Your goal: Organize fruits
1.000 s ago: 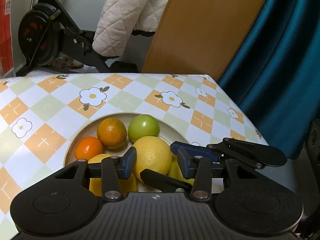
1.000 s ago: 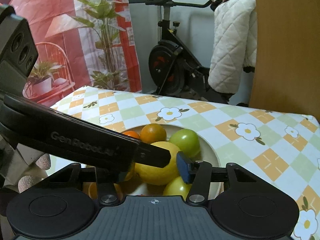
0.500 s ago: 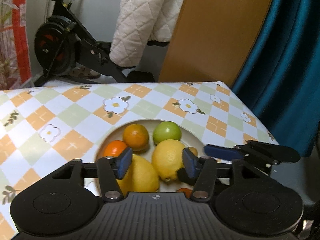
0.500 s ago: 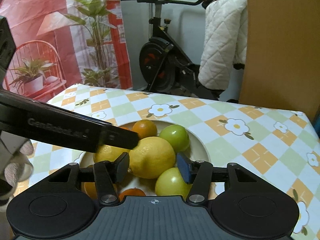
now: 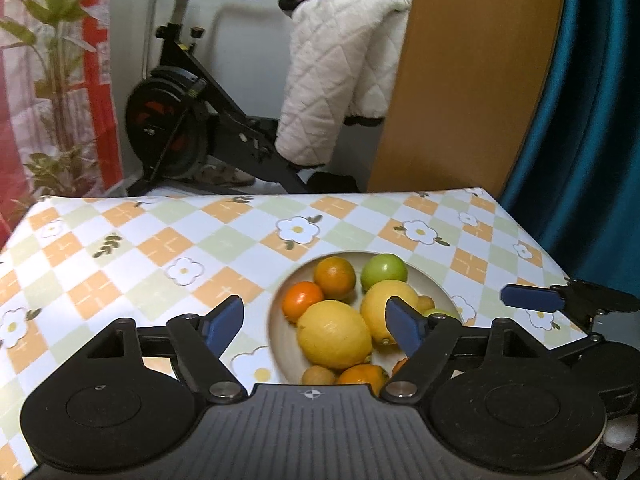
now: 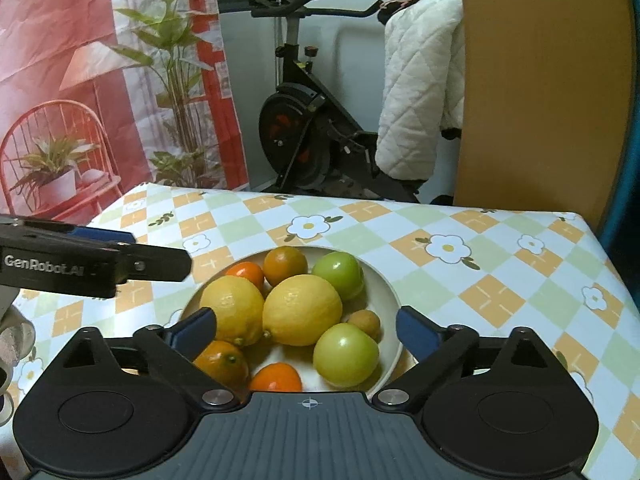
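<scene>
A cream bowl (image 6: 394, 292) on the checked tablecloth holds two lemons (image 6: 302, 308) (image 6: 234, 308), two green fruits (image 6: 340, 274), several oranges (image 6: 286, 264) and a small brown fruit (image 6: 364, 322). My right gripper (image 6: 306, 328) hovers over the bowl's near side, its jaws opening wide, with no pad touching fruit. In the left wrist view the same bowl (image 5: 438, 282) sits right of centre. My left gripper (image 5: 314, 322) stands above a lemon (image 5: 334, 332), jaws opening, with nothing gripped. Each gripper shows in the other's view: the left gripper's finger (image 6: 100, 260) and the right gripper's finger (image 5: 532, 298).
The table's far edge (image 5: 256, 194) and right edge (image 6: 600, 248) are close to the bowl. Behind stand an exercise bike (image 6: 304, 132), a white quilted jacket (image 6: 416, 92), a wooden board (image 6: 540, 92) and a teal curtain (image 5: 592, 120). A gloved hand (image 6: 12, 340) shows at left.
Both grippers have opened much wider and drawn back and up from the bowl. The lemons that sat between their pads now lie free in the bowl.
</scene>
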A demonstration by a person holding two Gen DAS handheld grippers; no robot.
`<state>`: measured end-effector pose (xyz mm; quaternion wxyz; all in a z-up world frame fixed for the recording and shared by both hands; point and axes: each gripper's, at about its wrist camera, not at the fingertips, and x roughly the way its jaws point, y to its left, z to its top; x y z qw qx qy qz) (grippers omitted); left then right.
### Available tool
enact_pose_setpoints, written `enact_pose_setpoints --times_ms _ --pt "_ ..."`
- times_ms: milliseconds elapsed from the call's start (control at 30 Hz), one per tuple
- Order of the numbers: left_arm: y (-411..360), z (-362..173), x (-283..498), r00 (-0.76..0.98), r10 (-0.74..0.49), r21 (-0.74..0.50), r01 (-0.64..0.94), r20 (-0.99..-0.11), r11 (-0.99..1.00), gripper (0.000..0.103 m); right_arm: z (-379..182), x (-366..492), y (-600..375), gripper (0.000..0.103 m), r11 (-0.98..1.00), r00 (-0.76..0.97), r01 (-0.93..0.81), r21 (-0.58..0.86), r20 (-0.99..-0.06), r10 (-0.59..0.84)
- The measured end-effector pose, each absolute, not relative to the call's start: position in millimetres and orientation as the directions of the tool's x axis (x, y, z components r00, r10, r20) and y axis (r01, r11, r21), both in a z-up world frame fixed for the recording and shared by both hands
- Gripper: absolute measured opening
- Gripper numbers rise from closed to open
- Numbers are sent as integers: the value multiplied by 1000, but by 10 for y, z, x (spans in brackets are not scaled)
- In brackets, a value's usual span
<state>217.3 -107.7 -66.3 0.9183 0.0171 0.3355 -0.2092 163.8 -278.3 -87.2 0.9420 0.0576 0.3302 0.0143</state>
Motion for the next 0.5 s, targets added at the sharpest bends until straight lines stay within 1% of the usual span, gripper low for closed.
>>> enact_pose_setpoints --times_ms 100,200,267,333,500 --pt "-1007 -610 2080 704 -355 -100 377 -615 921 82 -794 1553 -2728 102 993 784 35 111 -620 41" --pt "-955 -548 1978 729 -314 -71 344 -609 936 84 -719 1482 -2670 102 993 786 56 102 -618 19" --pt "-915 -491 1889 749 -284 -44 323 -599 945 87 -664 1419 -2634 102 993 790 61 105 -613 16" --pt "-872 -425 1793 768 -265 -28 307 -583 951 89 -606 1352 -2604 102 991 795 63 114 -607 19" --pt "-751 -259 1586 791 -256 -46 278 -555 959 90 -428 1190 -2509 102 989 810 56 134 -585 33"
